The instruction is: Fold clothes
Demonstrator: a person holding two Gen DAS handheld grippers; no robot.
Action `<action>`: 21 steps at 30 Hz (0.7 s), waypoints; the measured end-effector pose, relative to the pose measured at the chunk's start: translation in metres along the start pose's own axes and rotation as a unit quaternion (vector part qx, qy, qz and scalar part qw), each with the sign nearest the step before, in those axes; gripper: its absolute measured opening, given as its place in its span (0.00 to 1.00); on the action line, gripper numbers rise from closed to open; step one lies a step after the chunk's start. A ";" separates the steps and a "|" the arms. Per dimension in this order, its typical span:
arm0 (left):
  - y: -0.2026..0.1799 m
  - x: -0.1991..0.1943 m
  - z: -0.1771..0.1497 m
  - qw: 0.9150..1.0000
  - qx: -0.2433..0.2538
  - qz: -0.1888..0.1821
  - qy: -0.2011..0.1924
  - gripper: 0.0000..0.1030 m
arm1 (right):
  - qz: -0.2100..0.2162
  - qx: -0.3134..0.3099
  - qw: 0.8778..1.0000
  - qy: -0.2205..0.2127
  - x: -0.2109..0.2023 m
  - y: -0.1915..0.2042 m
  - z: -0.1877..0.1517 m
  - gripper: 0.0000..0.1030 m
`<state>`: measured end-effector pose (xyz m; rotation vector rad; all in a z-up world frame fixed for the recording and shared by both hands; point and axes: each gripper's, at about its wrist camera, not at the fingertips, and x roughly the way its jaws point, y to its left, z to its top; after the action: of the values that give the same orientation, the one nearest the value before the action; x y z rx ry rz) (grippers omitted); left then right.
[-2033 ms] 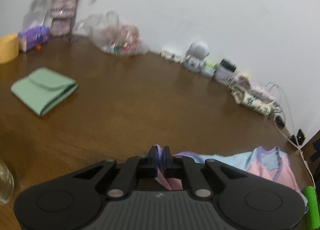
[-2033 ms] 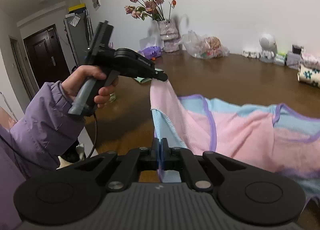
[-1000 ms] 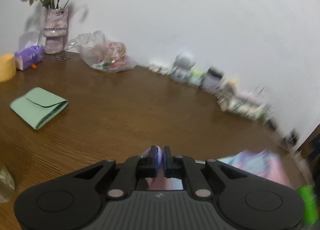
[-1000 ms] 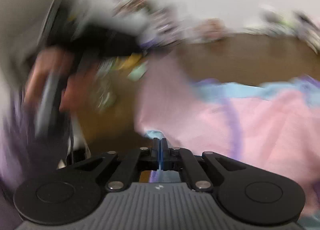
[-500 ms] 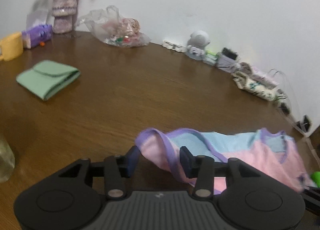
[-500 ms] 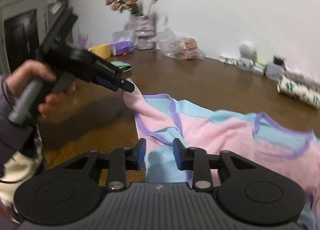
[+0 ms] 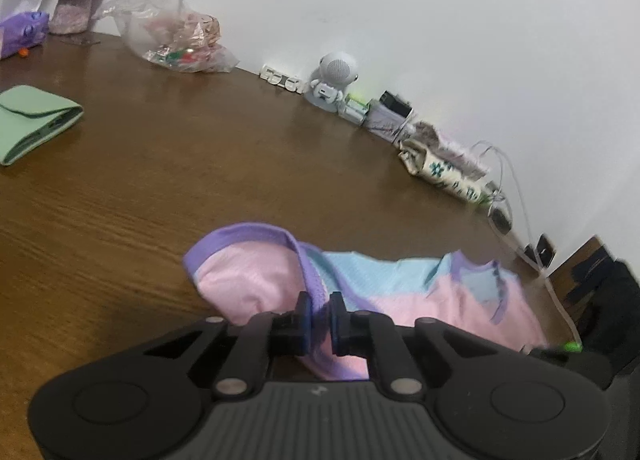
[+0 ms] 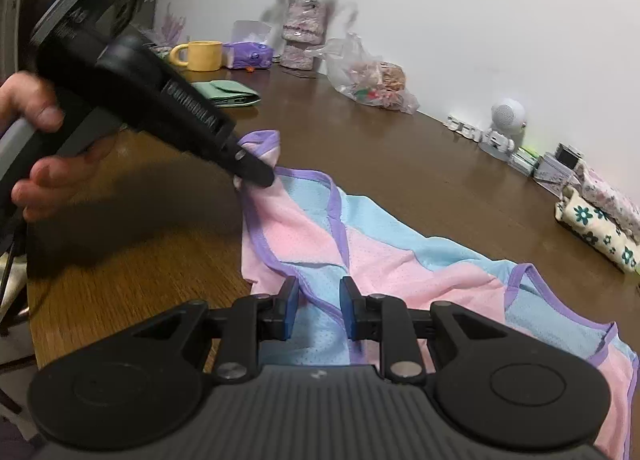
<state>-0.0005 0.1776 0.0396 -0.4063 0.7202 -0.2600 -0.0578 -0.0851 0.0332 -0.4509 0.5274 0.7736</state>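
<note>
Pink-and-blue garment with purple trim lies spread on the brown wooden table, running from the near edge out toward four o'clock in the right wrist view. Its raised purple-edged corner sits at about ten o'clock from the right gripper, whose jaws stand partly apart over the cloth; a purple seam runs between them, and the pads do not press it. That corner is pinched in the left gripper, whose jaws have just been closing and now clamp the purple hem, the fabric bunched up just ahead at eleven o'clock. A hand holds the left gripper's handle. A folded green cloth lies well apart.
</note>
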 end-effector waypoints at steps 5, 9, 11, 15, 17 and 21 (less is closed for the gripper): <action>0.009 0.006 0.007 1.000 -0.027 0.000 -0.001 0.05 | 0.011 -0.003 1.000 0.014 0.002 0.001 0.001 0.04; 0.009 -0.002 0.008 1.000 -0.030 0.001 -0.008 0.05 | 0.026 0.029 0.999 -0.008 -0.012 -0.006 0.006 0.01; 0.007 -0.014 0.009 0.999 -0.026 0.011 -0.017 0.05 | 0.060 0.057 0.996 -0.031 -0.030 -0.010 0.011 0.01; 0.008 -0.040 0.004 0.998 -0.014 0.049 -0.027 0.05 | 0.141 0.074 0.986 -0.059 -0.051 0.008 0.016 0.01; 0.014 -0.050 -0.003 0.997 -0.012 0.074 -0.020 0.05 | 0.168 0.067 0.982 -0.053 -0.047 0.025 0.015 0.01; 0.036 -0.051 -0.020 0.991 -0.011 0.131 0.008 0.05 | 0.177 0.057 0.982 -0.019 -0.018 0.055 0.009 0.01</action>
<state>-0.0483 0.2228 0.0401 -0.3271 0.7845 -0.0080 -0.1075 -0.0545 0.0405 -0.2362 0.6214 1.0852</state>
